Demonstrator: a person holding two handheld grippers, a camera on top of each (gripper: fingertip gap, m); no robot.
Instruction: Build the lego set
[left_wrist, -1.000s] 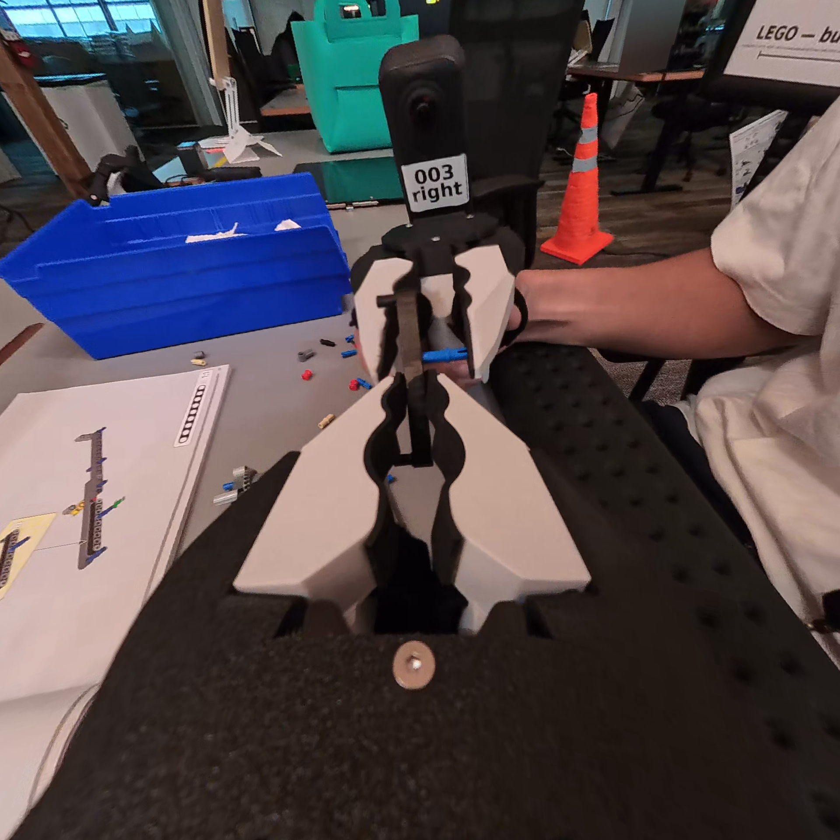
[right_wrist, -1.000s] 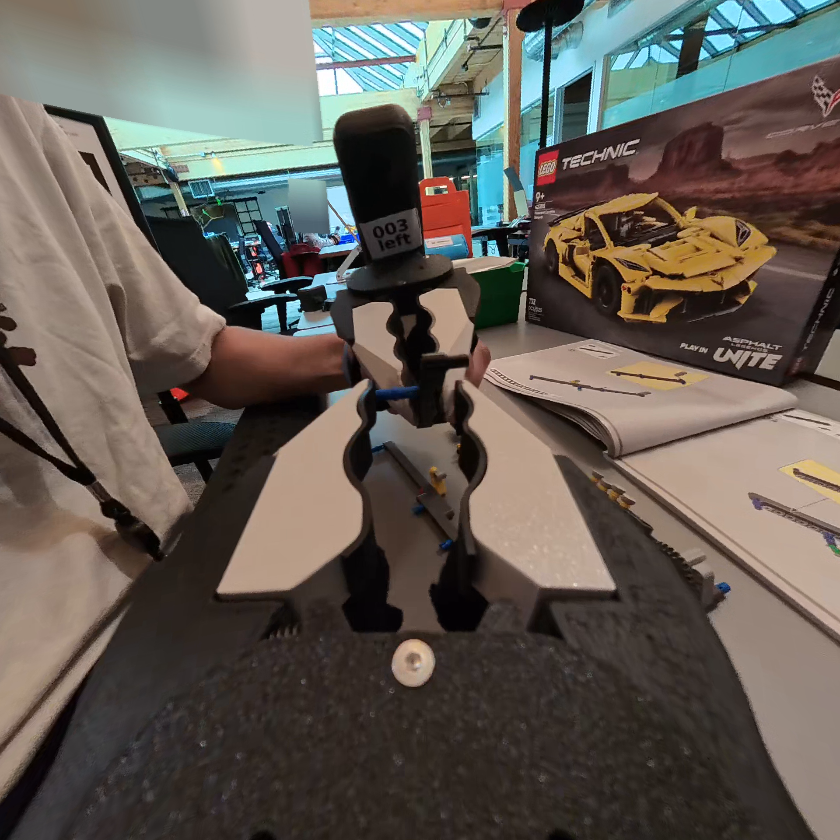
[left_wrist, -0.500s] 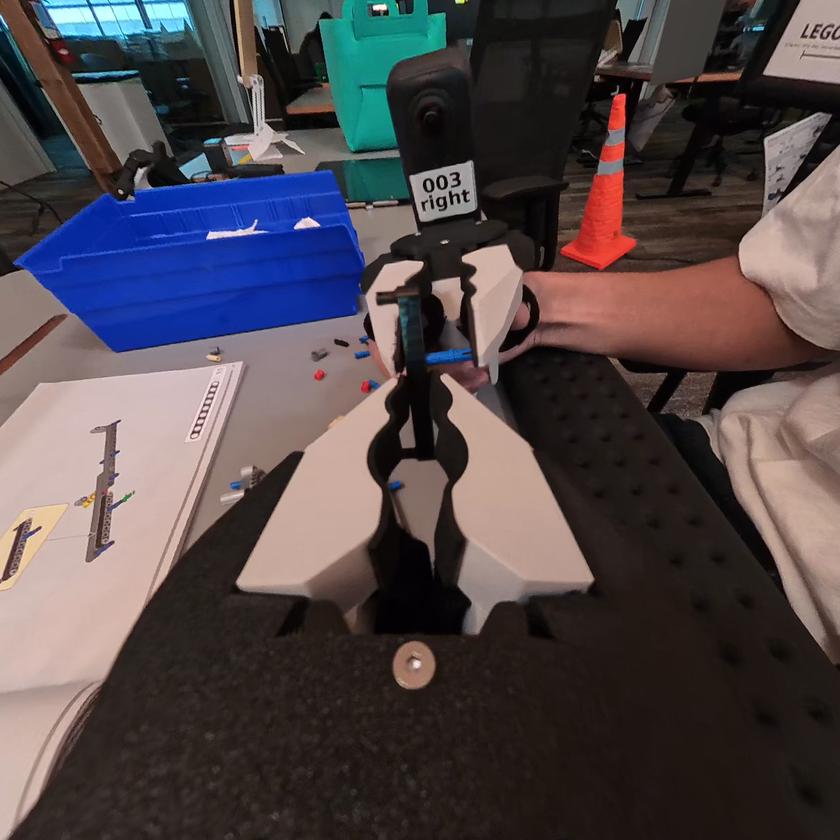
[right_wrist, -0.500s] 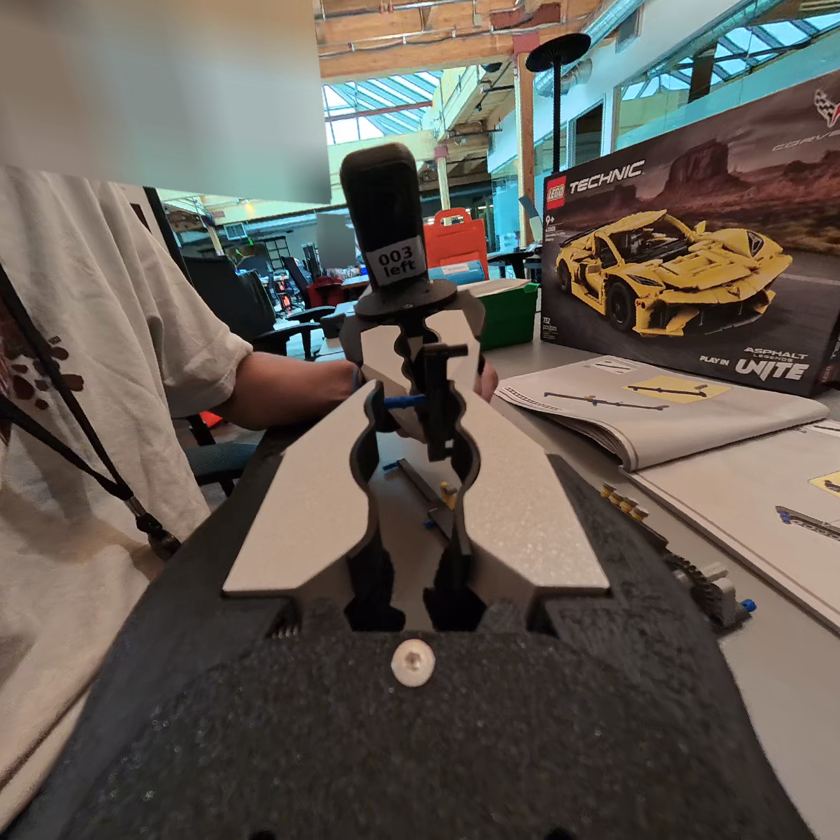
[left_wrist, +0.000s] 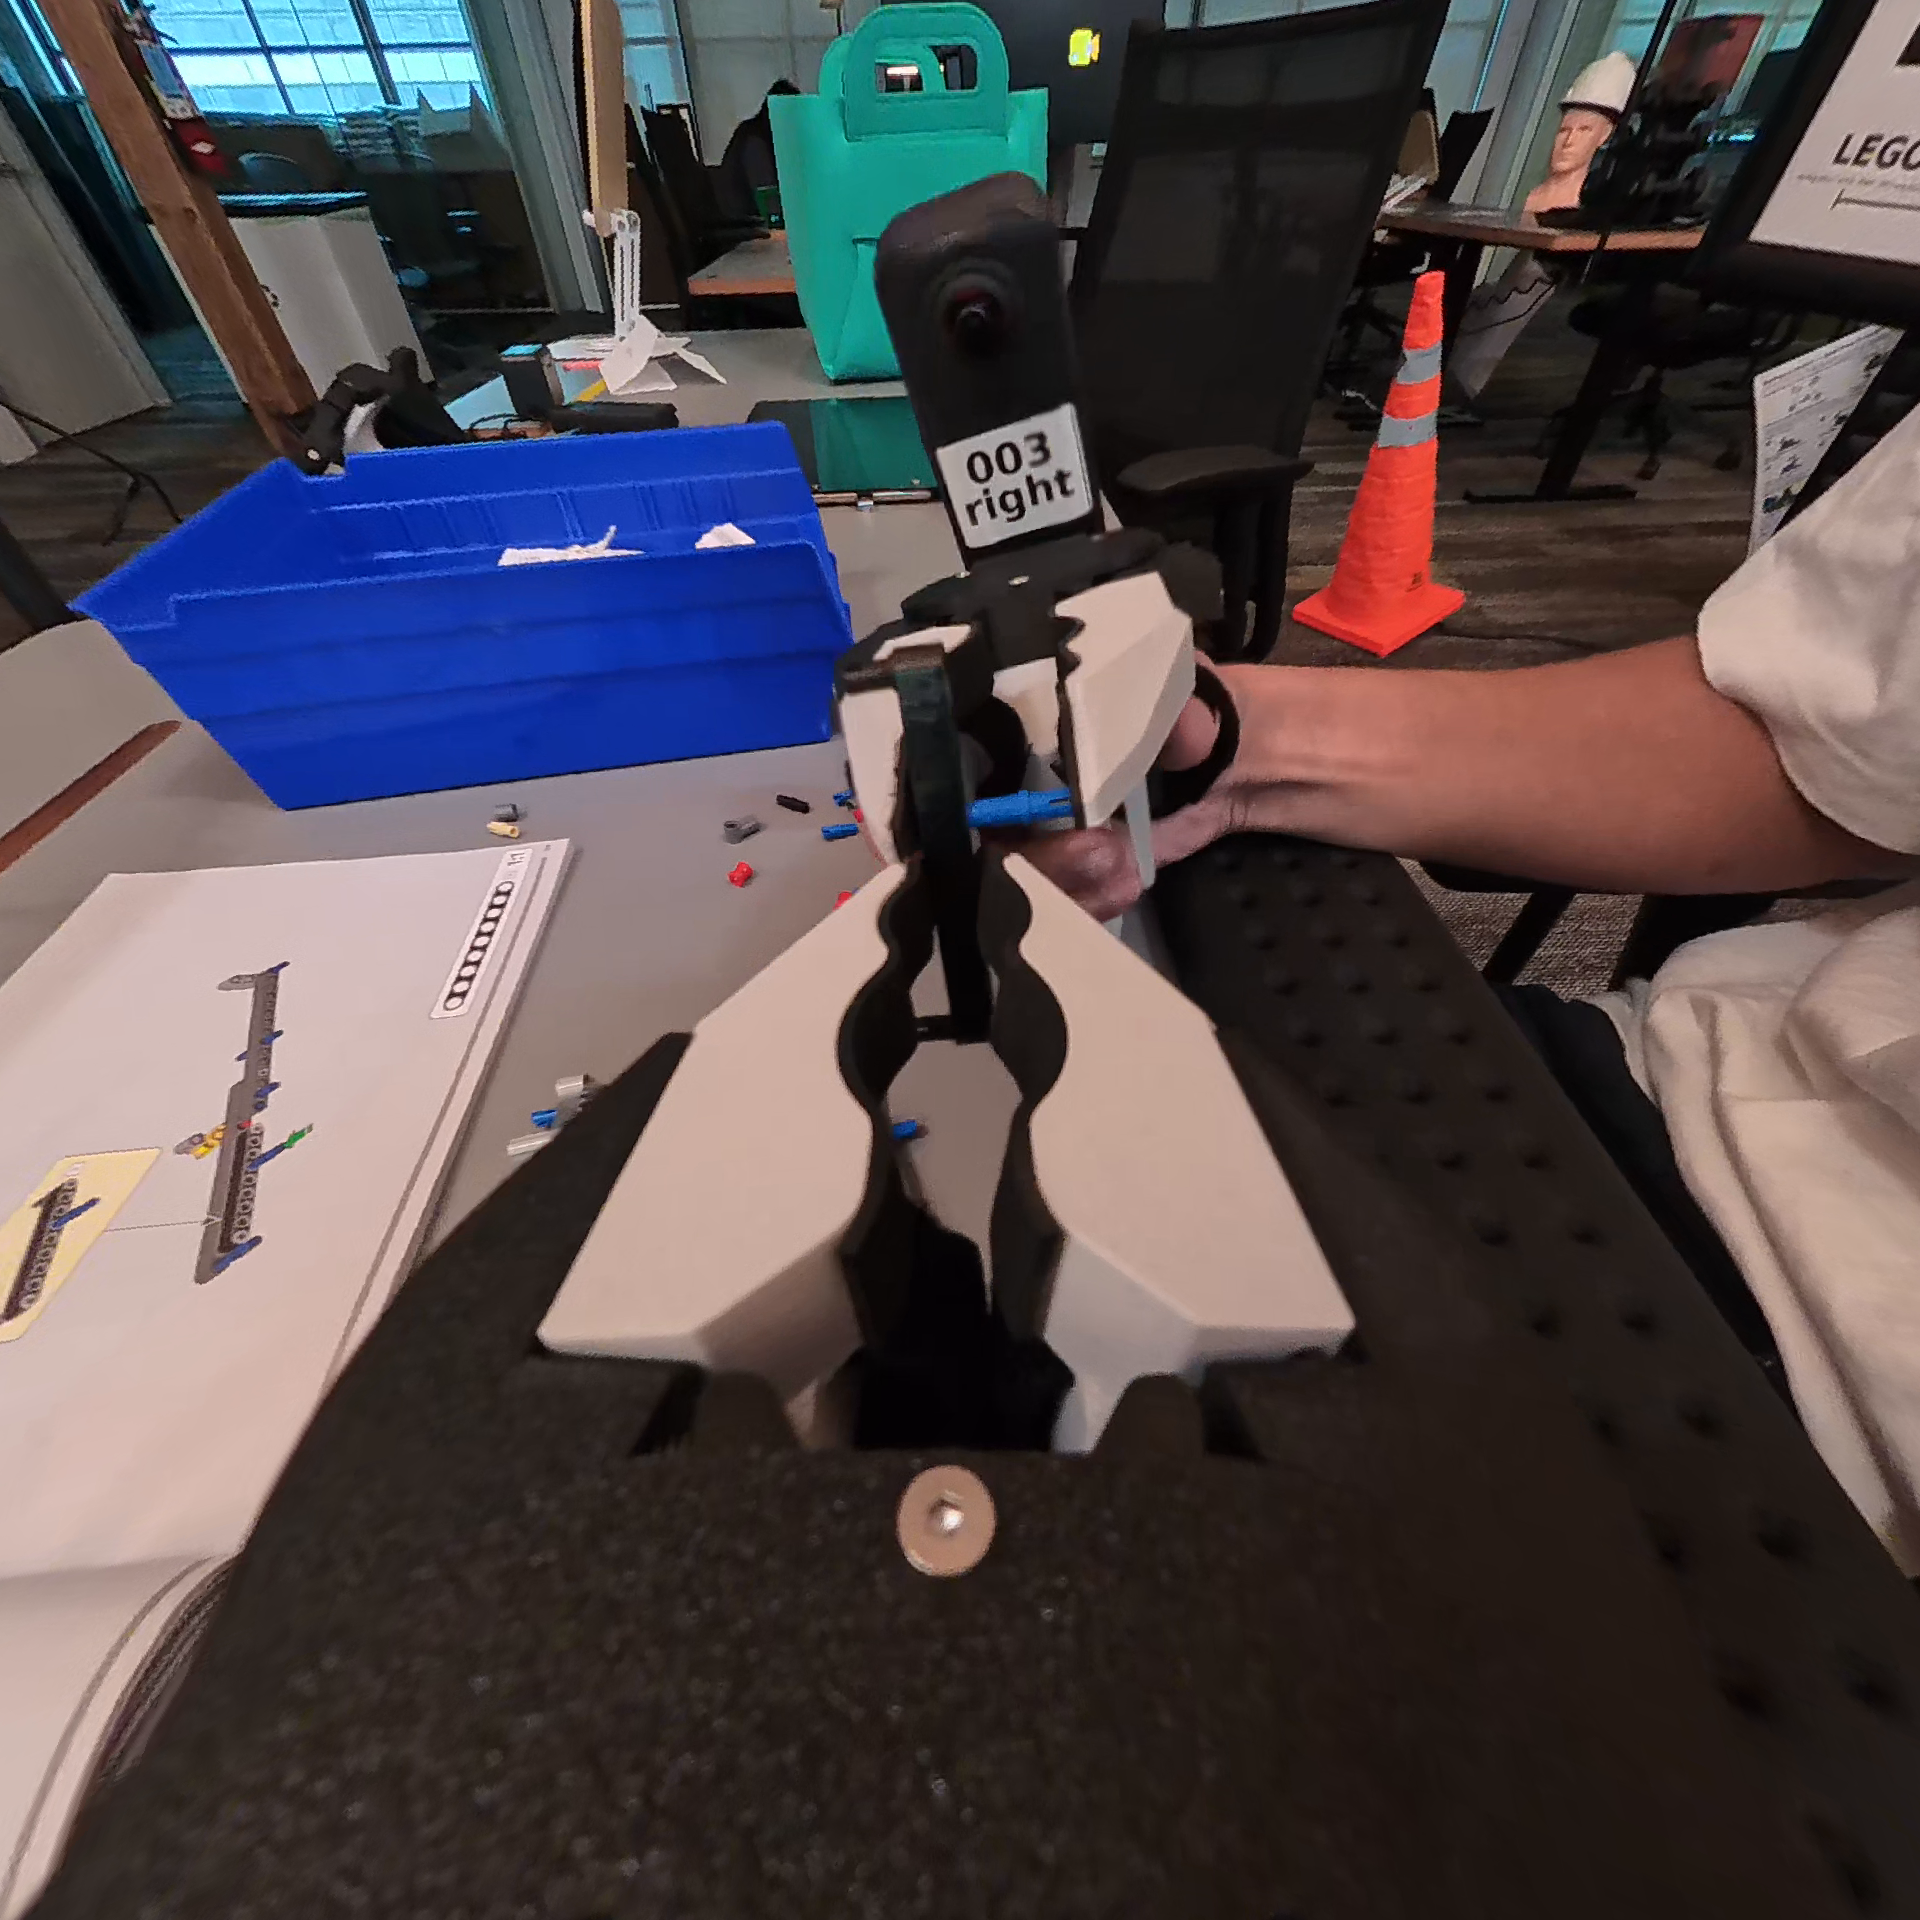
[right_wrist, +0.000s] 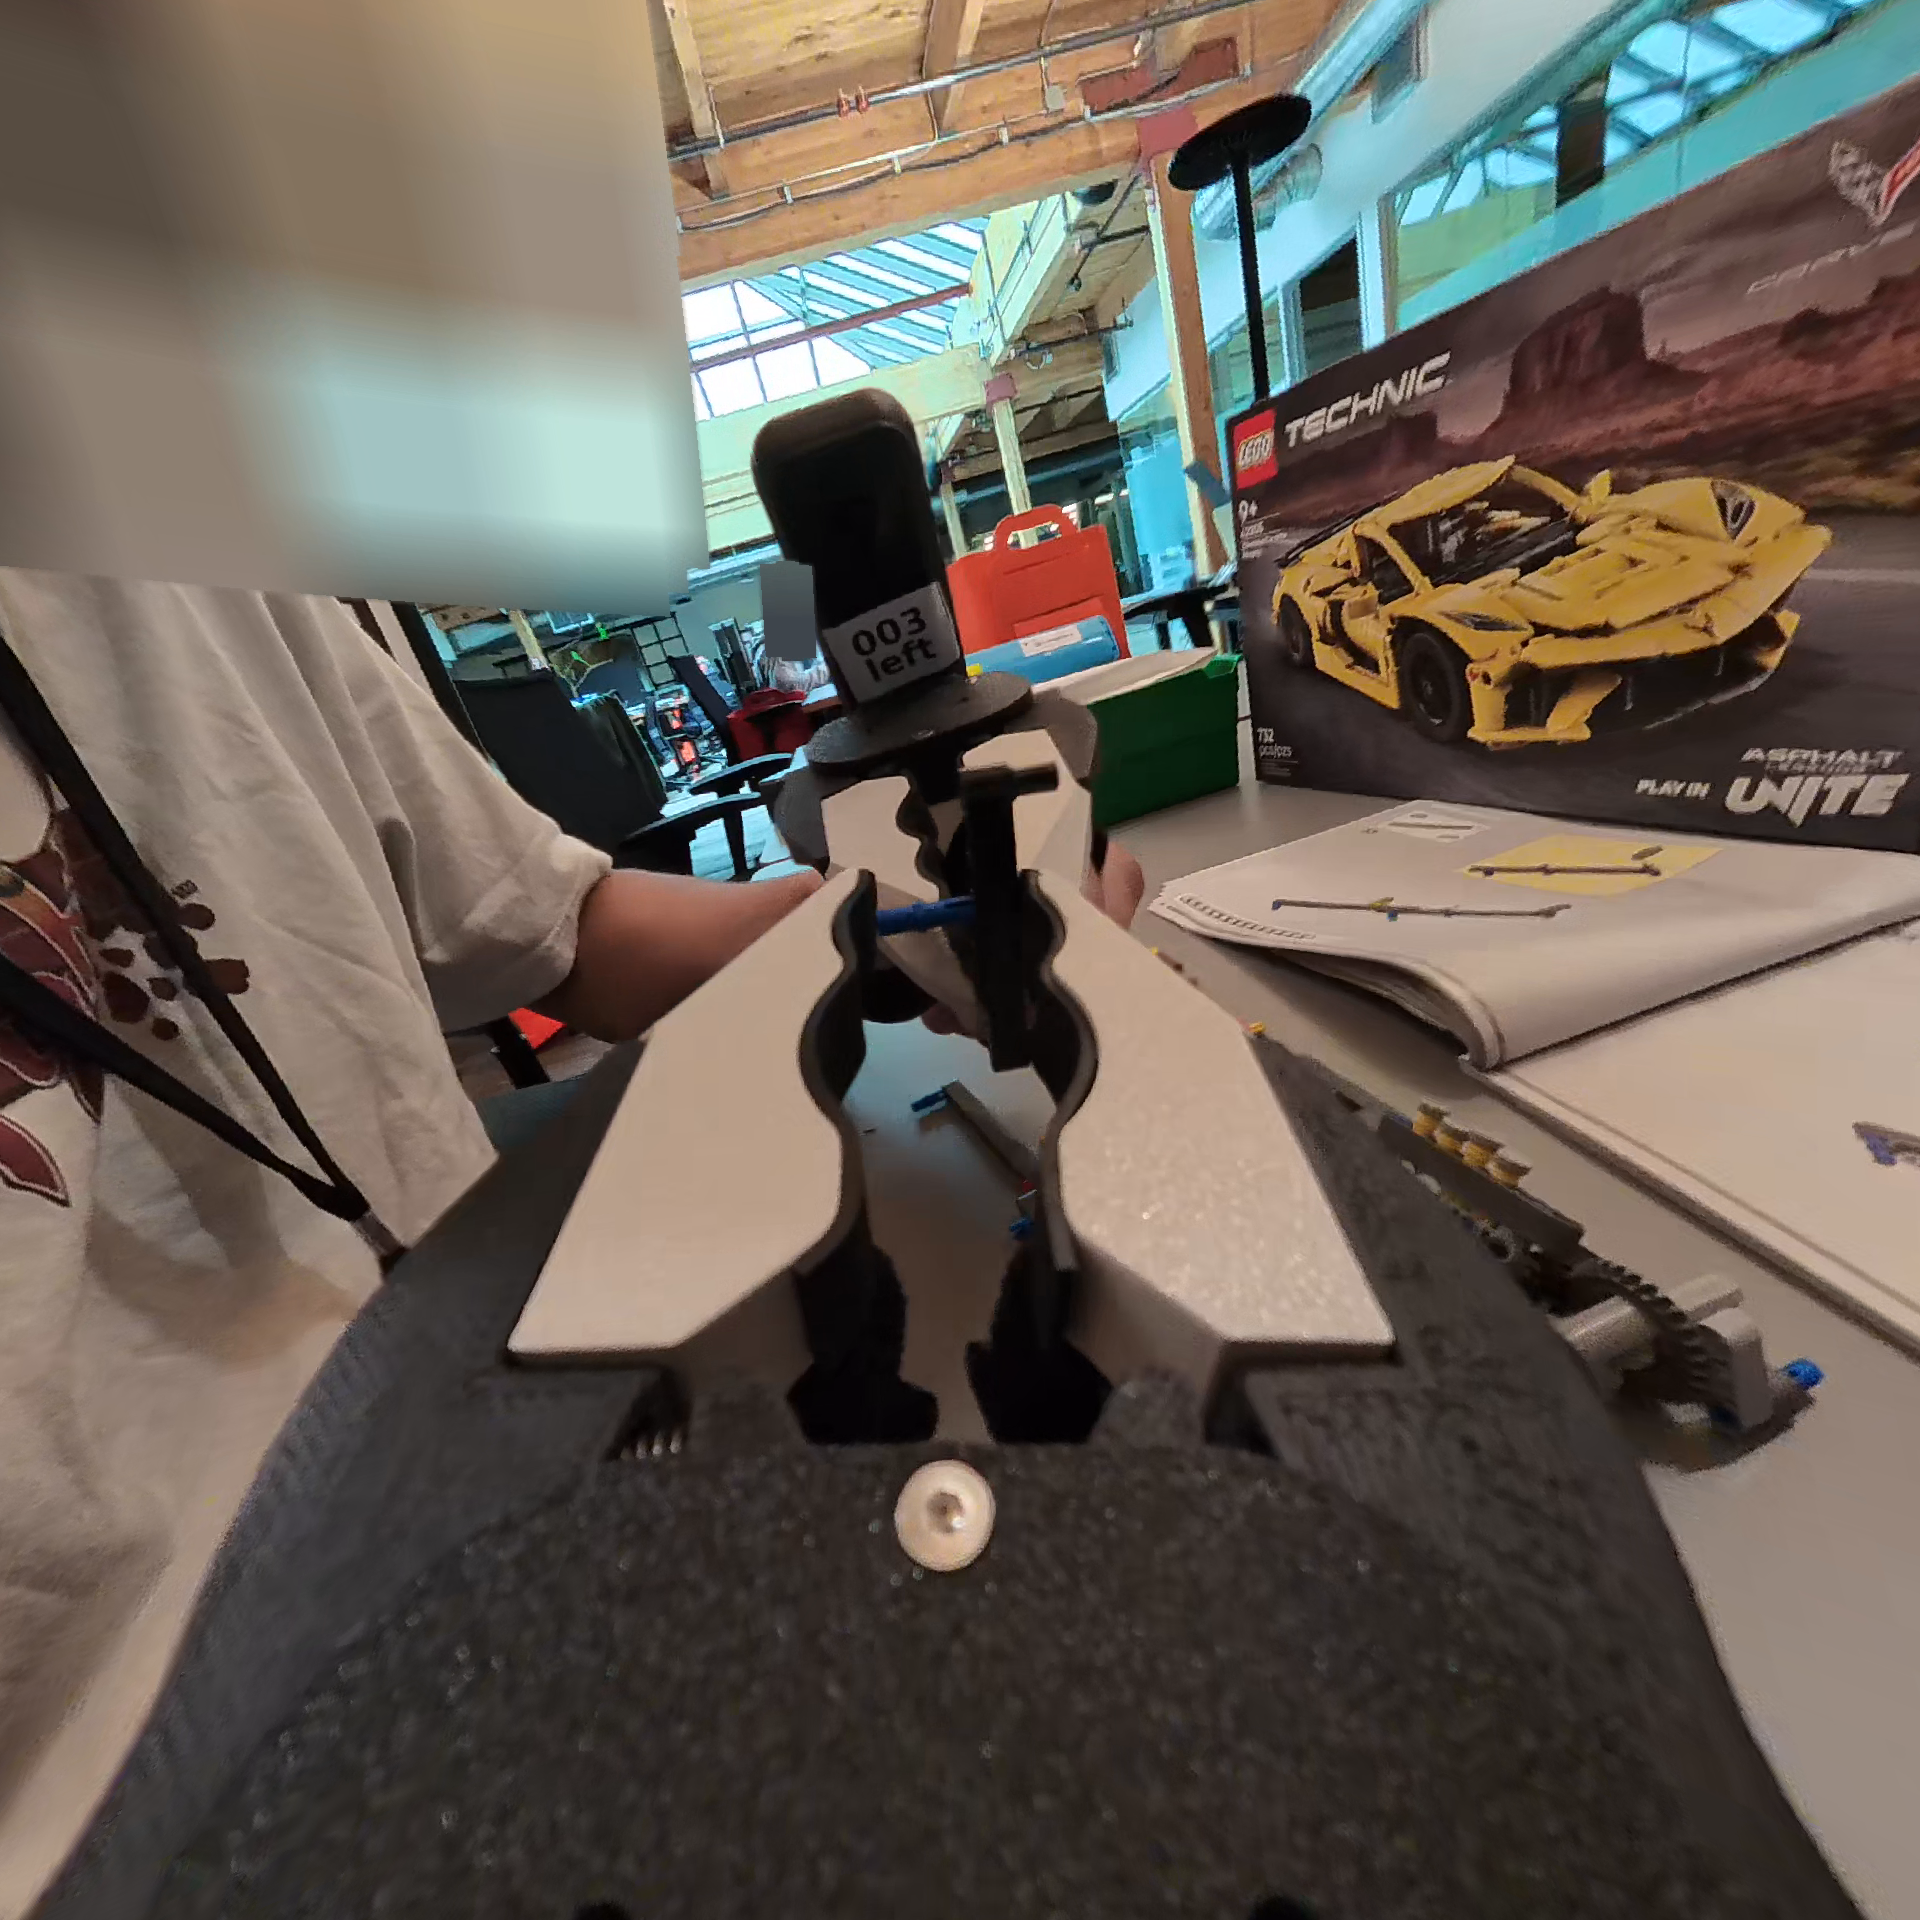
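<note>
1. If you read the left wrist view from the left edge, the open booklet (left_wrist: 260, 1039) lies flat on the table (left_wrist: 665, 935). A few loose small parts (left_wrist: 740, 873) are scattered just past it. None of that matters for the next move.
2. Moving toward the middle, the left gripper (left_wrist: 951, 904) is clamped on a black beam (left_wrist: 940, 831). It holds the beam up in the air, well clear of the table. The beam's long axis runs nearly straight up and down, and its upper part sticks out above the fingertips.
3. Just right of the beam is the blue pin (left_wrist: 1018, 808). It lies level, so it's crosswise to the beam, and its left end meets the beam's side. I'd guess it's started into a hole, but I can't tell how deep it is.
4. Furthest right is the right gripper (right_wrist: 945, 914), facing the left one head on. It looks squeezed across the pin and beam together, with one finger on the pin's free end. I can't see whether the other finger touches the far side of the beam.
5. So I think the next move is a sideways push along the pin's axis. The right gripper does the pushing while the left one keeps the beam steady. If the beam tilts, the pin will probably jam or pop out.
</note>
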